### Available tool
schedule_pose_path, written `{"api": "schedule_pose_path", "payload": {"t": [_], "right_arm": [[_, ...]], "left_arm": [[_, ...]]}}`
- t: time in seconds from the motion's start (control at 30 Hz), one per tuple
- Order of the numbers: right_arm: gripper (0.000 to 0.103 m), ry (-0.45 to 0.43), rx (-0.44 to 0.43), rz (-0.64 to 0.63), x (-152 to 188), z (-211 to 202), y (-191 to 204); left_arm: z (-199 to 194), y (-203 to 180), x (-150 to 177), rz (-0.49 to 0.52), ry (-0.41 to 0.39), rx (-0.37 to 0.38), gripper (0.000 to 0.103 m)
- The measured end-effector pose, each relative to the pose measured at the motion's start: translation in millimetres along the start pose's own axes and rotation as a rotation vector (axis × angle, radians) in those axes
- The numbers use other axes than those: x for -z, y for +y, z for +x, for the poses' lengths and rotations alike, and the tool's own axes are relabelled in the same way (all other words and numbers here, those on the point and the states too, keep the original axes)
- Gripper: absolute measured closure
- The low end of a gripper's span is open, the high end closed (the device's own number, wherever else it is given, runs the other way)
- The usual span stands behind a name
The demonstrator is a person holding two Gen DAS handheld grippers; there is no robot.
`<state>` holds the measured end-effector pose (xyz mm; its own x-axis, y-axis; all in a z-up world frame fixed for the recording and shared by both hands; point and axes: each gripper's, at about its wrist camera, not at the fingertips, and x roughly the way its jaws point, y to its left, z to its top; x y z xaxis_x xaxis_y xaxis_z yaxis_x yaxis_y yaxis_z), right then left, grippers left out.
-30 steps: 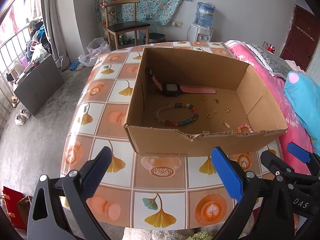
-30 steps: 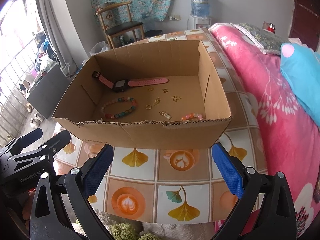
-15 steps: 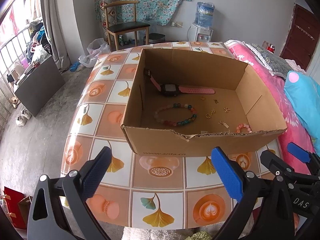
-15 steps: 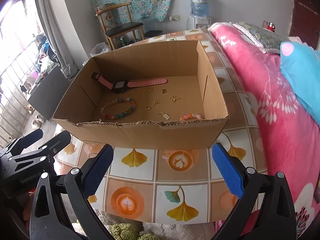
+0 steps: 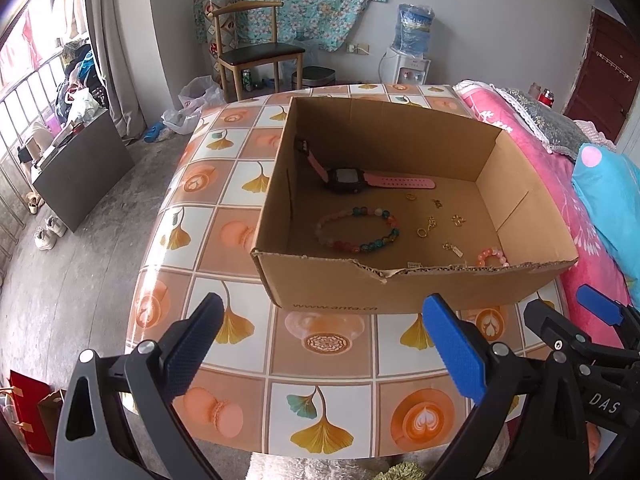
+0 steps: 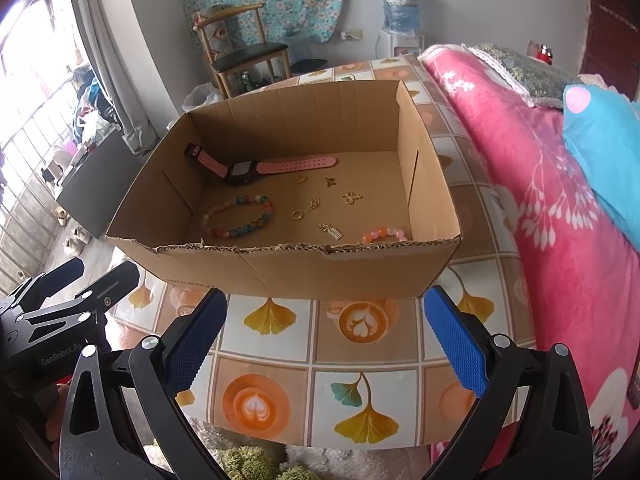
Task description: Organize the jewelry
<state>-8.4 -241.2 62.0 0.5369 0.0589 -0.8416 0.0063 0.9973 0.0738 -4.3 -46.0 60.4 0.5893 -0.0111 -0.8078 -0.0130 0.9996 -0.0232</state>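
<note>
Your jewelry all lies loose on the floor of the open cardboard box (image 5: 400,292), which sits on the tiled counter (image 5: 320,364) toward its right edge, next to the pink bed (image 6: 560,220). The pink-strapped watch (image 5: 345,179) lies along the box's far wall, one strap end propped up in the far left corner; it is probably the heaviest piece, rigid at the case and flexible in the strap, so take it across the case or just beside it. The multicoloured bead bracelet (image 5: 357,230) lies flat in the middle of the box floor; expect smooth, rolling beads on a limp string, so pinch across a single side of the loop, not the whole ring. The small pink bead bracelet (image 5: 491,257) sits tight against the near wall by the near right corner, partly hidden by the torn rim, so you would likely have to come down steeply behind that wall. The scattered gold pieces (image 5: 430,226) between them are tiny, thin and light; they look hard to pinch off flat cardboard and easy to flick away. Your left gripper (image 5: 320,344) and right gripper (image 6: 324,336) both hover over the counter's near edge, short of the box, jaws spread wide and holding nothing.
</note>
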Motion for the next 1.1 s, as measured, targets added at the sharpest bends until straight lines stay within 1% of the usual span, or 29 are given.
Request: {"api": "schedule_pose_path", "payload": {"t": [1.1], "right_arm": [[0.008,0.006,-0.001,0.012,1.1,-0.1,6.0]], "left_arm": [[-2.6,-0.2,-1.1,0.003,-0.007,-0.001,0.005]]}}
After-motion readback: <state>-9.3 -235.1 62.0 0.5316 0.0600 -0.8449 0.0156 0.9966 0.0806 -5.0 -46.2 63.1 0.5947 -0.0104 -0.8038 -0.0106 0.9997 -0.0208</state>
